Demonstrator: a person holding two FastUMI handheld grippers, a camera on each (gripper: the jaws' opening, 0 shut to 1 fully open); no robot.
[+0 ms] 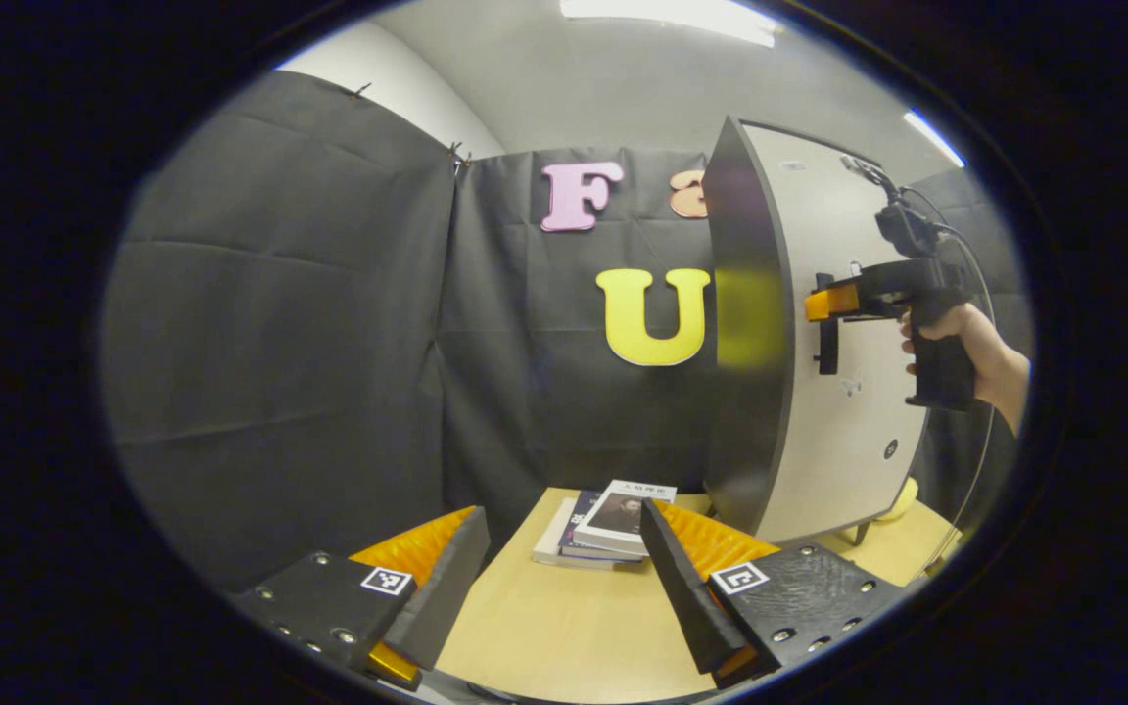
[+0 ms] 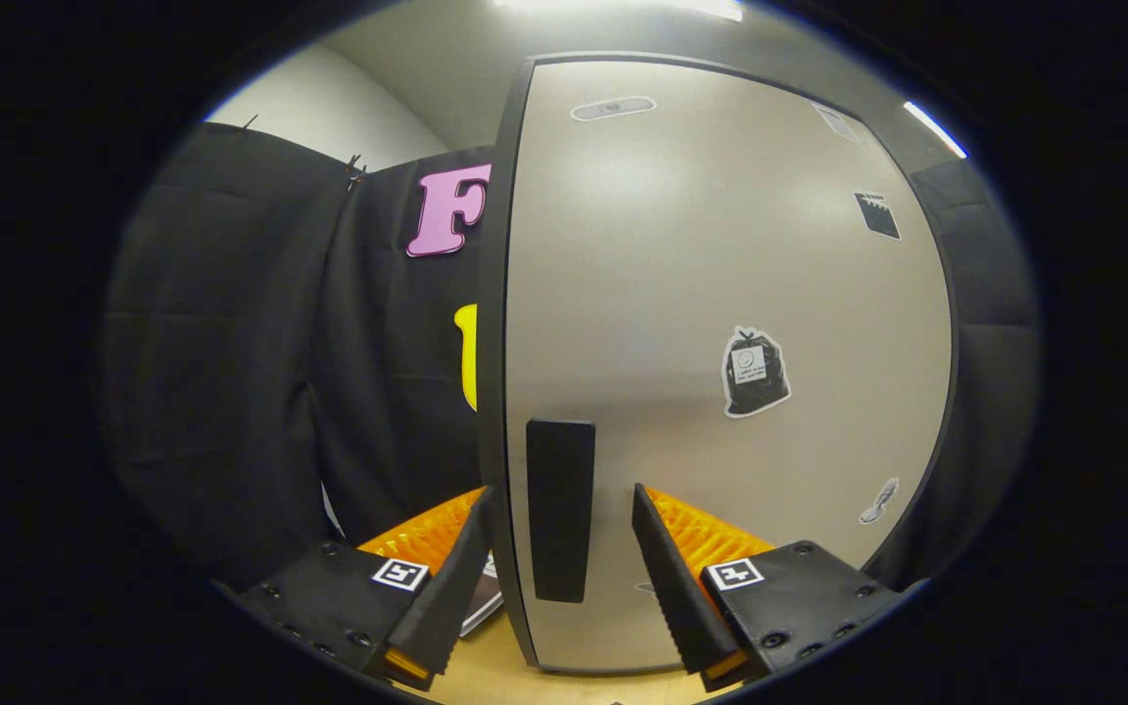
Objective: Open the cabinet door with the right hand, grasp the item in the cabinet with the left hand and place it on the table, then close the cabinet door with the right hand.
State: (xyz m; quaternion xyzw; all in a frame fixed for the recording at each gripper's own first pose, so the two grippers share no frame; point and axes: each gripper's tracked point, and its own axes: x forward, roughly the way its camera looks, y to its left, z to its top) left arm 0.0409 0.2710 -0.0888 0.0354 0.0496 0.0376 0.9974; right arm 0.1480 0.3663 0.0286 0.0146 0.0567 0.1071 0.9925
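2 books (image 1: 606,527) ahead of left gripper (image 1: 564,597)

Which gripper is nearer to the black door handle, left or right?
Right. The right gripper has its open fingers on either side of the door handle. The left gripper hangs open over the table, apart from the cabinet.

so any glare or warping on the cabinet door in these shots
Right gripper view: the cabinet door bulges like a barrel from the fisheye, with a soft bright sheen near its top. Left gripper view: its dark edge bows too, and it mirrors the yellow of the wall.
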